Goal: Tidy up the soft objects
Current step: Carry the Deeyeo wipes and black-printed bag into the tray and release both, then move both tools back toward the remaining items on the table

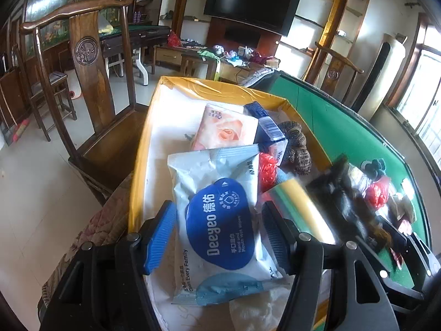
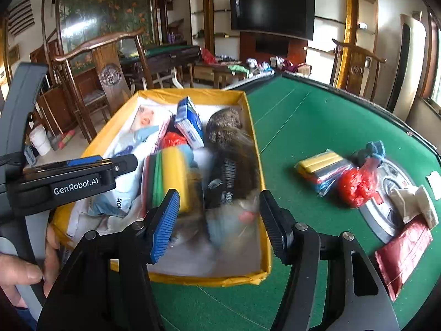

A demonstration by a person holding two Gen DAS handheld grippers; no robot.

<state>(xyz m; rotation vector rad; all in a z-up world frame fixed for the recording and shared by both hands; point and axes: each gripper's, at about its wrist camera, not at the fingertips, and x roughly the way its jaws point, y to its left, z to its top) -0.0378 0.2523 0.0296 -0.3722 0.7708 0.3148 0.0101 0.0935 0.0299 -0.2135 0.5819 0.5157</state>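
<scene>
A yellow-rimmed box (image 2: 256, 149) stands on the green table (image 2: 317, 127). It holds a Deeyeo wet-wipes pack (image 1: 220, 226), a rose tissue pack (image 1: 228, 129), a blue tissue pack (image 2: 190, 122), a brown scrubber (image 2: 223, 127), a red bag (image 2: 172, 139) and a sponge pack (image 2: 168, 182). A blurred furry bundle (image 2: 231, 182) shows in the box in front of my right gripper (image 2: 219, 226), which is open and empty. My left gripper (image 1: 219, 240) is open above the wipes pack; it also shows in the right wrist view (image 2: 82, 176).
On the table right of the box lie a second sponge pack (image 2: 319, 169), a red bag (image 2: 355, 184), a blue cloth (image 2: 373, 149), a beige cloth (image 2: 413, 204) and a red pouch (image 2: 402, 256) around a round metal panel (image 2: 386, 193). A wooden chair (image 1: 91, 88) stands left.
</scene>
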